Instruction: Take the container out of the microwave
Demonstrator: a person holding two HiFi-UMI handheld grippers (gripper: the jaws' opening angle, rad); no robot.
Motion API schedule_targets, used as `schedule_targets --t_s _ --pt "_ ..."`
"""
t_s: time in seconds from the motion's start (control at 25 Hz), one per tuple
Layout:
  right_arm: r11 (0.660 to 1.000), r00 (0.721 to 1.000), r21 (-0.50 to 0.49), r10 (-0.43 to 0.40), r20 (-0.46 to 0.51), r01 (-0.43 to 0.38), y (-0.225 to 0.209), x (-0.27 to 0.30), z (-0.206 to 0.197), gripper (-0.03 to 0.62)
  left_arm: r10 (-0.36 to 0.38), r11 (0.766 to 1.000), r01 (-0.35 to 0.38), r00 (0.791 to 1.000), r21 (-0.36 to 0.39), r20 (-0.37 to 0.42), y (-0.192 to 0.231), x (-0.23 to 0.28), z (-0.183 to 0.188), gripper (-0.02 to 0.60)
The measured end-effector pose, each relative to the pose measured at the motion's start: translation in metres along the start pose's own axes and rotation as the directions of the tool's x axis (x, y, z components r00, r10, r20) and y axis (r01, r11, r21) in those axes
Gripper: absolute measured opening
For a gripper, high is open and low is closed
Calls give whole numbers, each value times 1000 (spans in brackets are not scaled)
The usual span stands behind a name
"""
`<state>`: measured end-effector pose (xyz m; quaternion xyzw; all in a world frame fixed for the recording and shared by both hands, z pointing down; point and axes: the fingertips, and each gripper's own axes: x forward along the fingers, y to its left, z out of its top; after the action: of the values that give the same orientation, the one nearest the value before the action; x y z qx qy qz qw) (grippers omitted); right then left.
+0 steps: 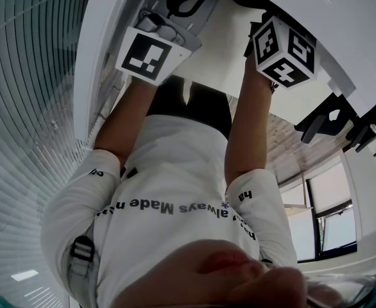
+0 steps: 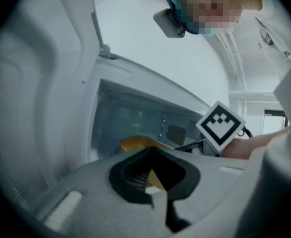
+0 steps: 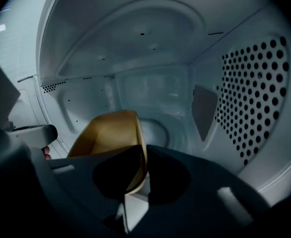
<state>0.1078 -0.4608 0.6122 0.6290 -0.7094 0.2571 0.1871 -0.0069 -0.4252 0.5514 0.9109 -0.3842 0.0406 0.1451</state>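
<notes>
Inside the microwave (image 3: pixel 135 48): the yellow container (image 3: pixel 106 135) lies low in the cavity. It is left of centre in the right gripper view and well apart from the perforated wall (image 3: pixel 257 93).
Right gripper (image 3: pixel 144 172): its jaws are narrow and pinched on the container's near wall, with one pad inside the rim and one outside.
Left gripper (image 2: pixel 158 180): its jaws are together and hold nothing. It is outside the opening, and the container shows beyond it.
Marker cube (image 2: pixel 220 124): it sits on the right gripper at the cavity mouth.
Person: wears a white printed shirt (image 1: pixel 169 191), with both forearms (image 1: pixel 246 127) reaching toward the microwave.
</notes>
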Motion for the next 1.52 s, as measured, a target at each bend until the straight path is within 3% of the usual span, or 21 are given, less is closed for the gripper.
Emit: schedule_targets --t_s 0.8,1.52 --pt "997 999 81 -17 27 15 -9 -19 0 17 -4 1000 5 1000 18 -16 -6 -2 3 3" --pt "996 999 86 25 48 -30 -4 -83 -16 15 -15 998 15 1000 61 -1 -49 -38 8 3"
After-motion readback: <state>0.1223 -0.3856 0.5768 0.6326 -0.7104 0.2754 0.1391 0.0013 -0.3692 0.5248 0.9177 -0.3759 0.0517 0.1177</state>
